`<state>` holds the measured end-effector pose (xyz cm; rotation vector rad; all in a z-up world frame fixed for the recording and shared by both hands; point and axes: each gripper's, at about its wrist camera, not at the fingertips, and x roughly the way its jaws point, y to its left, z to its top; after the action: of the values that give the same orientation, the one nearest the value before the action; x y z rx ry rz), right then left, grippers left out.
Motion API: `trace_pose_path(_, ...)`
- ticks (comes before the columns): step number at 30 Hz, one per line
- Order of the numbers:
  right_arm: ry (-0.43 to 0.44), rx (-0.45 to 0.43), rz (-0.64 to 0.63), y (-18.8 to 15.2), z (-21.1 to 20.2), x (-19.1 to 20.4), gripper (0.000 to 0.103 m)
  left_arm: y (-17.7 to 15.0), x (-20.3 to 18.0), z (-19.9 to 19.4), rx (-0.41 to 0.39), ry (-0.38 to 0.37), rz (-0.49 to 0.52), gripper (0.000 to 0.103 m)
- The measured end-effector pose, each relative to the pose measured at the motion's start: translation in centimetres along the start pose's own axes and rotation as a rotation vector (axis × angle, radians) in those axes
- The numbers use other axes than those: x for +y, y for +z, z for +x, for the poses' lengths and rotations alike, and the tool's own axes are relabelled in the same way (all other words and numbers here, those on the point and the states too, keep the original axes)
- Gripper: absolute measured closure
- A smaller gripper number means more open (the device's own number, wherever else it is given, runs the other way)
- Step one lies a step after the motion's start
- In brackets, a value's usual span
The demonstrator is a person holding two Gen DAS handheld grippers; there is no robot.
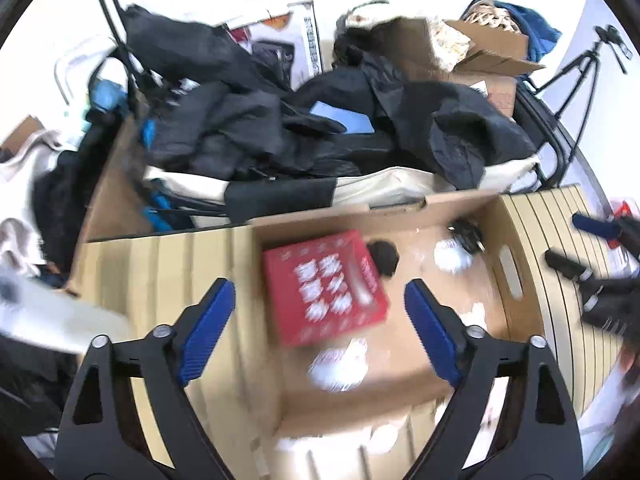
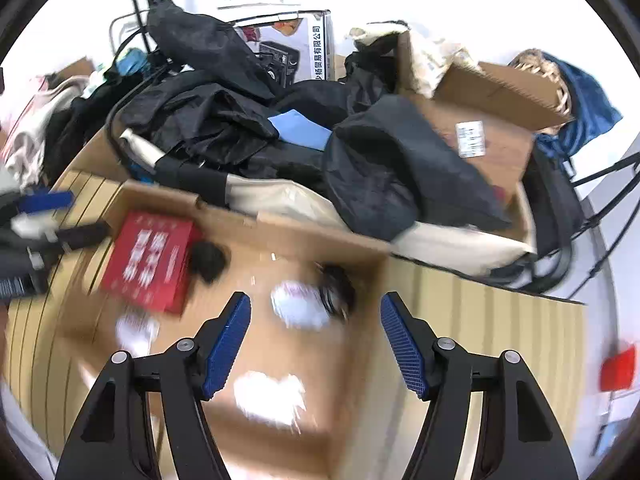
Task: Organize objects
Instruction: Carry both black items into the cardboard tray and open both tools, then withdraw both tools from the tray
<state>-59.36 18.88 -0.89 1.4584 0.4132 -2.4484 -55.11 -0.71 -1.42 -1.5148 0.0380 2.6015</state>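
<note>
An open cardboard box point(image 1: 400, 216) with ribbed beige flaps lies below both grippers; it also shows in the right wrist view point(image 2: 304, 236). Inside lie a red box with white print point(image 1: 326, 286) point(image 2: 152, 258), a small black object point(image 1: 384, 256) point(image 2: 206, 260), white packets point(image 1: 340, 364) point(image 2: 300, 306) and a dark bundle point(image 1: 466, 234) point(image 2: 338, 286). My left gripper point(image 1: 320, 292) is open above the red box and holds nothing. My right gripper point(image 2: 316, 306) is open over a white packet, empty. The other gripper shows at the view edge point(image 1: 592, 248) point(image 2: 48, 220).
Behind the box is a heap of black clothing point(image 1: 280, 120) point(image 2: 248, 120) over a cream bag point(image 1: 380, 188). Cardboard boxes point(image 1: 480, 52) point(image 2: 492, 92), a printed carton point(image 2: 288, 44), a wicker basket with blue cloth point(image 2: 580, 96) and a tripod point(image 1: 580, 68) stand further back.
</note>
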Motion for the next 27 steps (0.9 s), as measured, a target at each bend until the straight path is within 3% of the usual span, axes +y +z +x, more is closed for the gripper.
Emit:
trace_pose_path(7,0.083,-0.061,0.083,-4.6,-12.2,-0.6,0.032,-5.9,2.7,-11.9,-0.087,0.009,-0.065,0.009)
trace_pose_path(9,0.086,-0.086,0.079,-6.2,-14.9,0.7,0.032,-8.1,2.7,-15.1,-0.133,0.058,-0.070,0.001)
trace_pose_path(12,0.109,-0.141,0.034,-10.0,-18.5,3.3,0.031,-13.1,1.6,-18.4,-0.187,0.208,-0.002,0.000)
trace_pose_path(14,0.128,-0.193,-0.016,-13.6,-20.5,5.4,0.020,-16.9,0.3,-19.4,-0.177,0.256,0.039,0.000)
trace_pose_path(18,0.170,-0.282,-0.054,-23.2,-23.0,9.6,0.020,-27.7,-1.6,-21.9,-0.262,0.180,-0.014,0.000)
trace_pose_path(22,0.221,-0.313,0.031,-33.6,-22.9,12.9,0.020,-37.3,-3.1,-21.9,-0.289,0.001,-0.036,0.000)
trace_pose_path(25,0.298,-0.272,0.113,-37.8,-20.5,13.7,0.020,-38.8,-4.7,-19.6,-0.222,-0.065,0.028,0.000)
trace_pose_path(27,0.268,-0.211,0.110,-38.1,-18.7,13.9,0.020,-38.1,-5.8,-18.4,-0.207,-0.032,0.072,0.000)
